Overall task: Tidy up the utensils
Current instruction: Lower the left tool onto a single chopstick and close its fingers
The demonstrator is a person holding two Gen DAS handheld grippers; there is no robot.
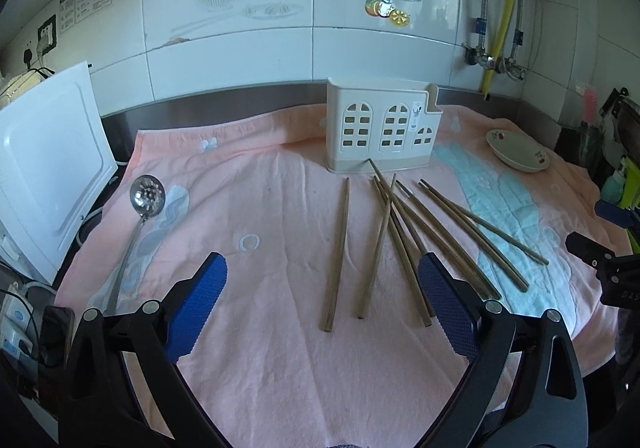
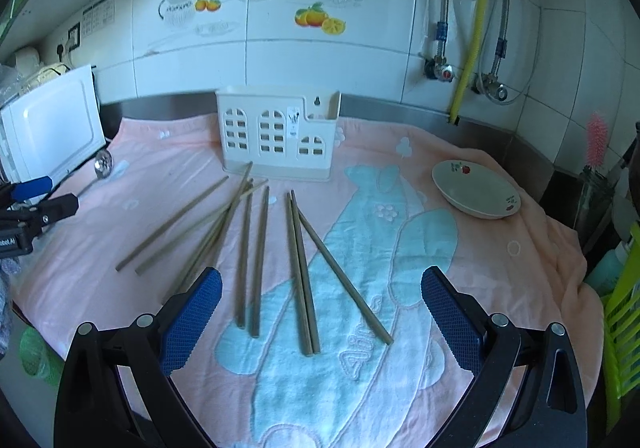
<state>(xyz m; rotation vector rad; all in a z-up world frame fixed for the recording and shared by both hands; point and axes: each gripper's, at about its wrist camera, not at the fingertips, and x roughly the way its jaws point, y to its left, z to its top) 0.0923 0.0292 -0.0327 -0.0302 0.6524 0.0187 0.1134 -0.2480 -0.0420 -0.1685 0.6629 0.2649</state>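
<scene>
**Both tools spread wide above the scattered chopsticks**

My left tool (image 1: 322, 312) hung over the near part of the towel with its blue-padded fingers (image 1: 198, 308) far apart and nothing between them. My right tool (image 2: 321, 322) was in the same state, its jaws spread and empty, held low over the blue patch of the towel. In the right wrist view, the left tool showed at the left edge; in the left wrist view, the right tool showed at the right edge.

Just ahead of both tools lay the wooden chopsticks (image 1: 384, 244), loose on the pink towel (image 1: 260, 368) that covered the tabletop. From the left camera, one stick (image 1: 337, 252) lay alone on the left of the group, and the rest fanned out to the right, several crossing one another. From the right camera, a pair (image 2: 303, 280) lay touching side by side near the middle, and one stick tip reached the foot of the holder.

Beyond them, the cream utensil holder (image 1: 382, 126), with window-shaped cutouts, stood upright at the back of the towel near the tiled wall. A metal slotted ladle (image 1: 138, 224) lay well to the left, bowl pointing away from me. A shallow dish (image 2: 476, 190) sat on the towel to the right of the holder. A white appliance (image 1: 48, 168) stood at the left edge.
</scene>
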